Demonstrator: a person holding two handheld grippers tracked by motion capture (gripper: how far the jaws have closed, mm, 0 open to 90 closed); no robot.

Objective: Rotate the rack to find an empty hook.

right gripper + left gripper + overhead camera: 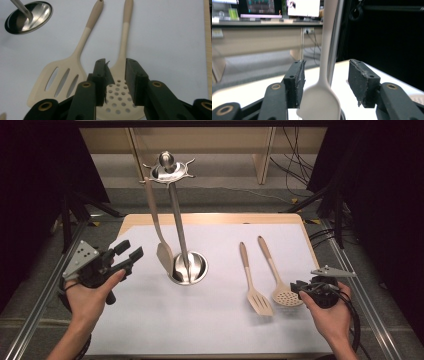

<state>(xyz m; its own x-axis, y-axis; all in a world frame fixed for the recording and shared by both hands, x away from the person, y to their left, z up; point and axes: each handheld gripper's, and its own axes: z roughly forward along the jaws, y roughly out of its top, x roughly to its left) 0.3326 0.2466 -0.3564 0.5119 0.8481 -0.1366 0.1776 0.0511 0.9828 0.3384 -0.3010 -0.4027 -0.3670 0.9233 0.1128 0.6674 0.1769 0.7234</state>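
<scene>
Spoon [322, 100] hangs vert. on rack [172, 195], bowl down, between spread left gripper [326, 82] jaws, untouched. Right gripper [115, 82] parted over skimmer [120, 100], handle pointing away.

Black claws [126, 254]; grey screw-dotted plates; trailing black cables.

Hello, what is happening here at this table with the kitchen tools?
A person is hanging utensils on a steel utensil stand. A pale spatula already hangs from its top ring. The left hand-held gripper is beside it, jaws open, pads off it. The right hand-held gripper is over the skimmer, jaws apart, not gripping. The slotted turner lies flat beside the skimmer.
</scene>
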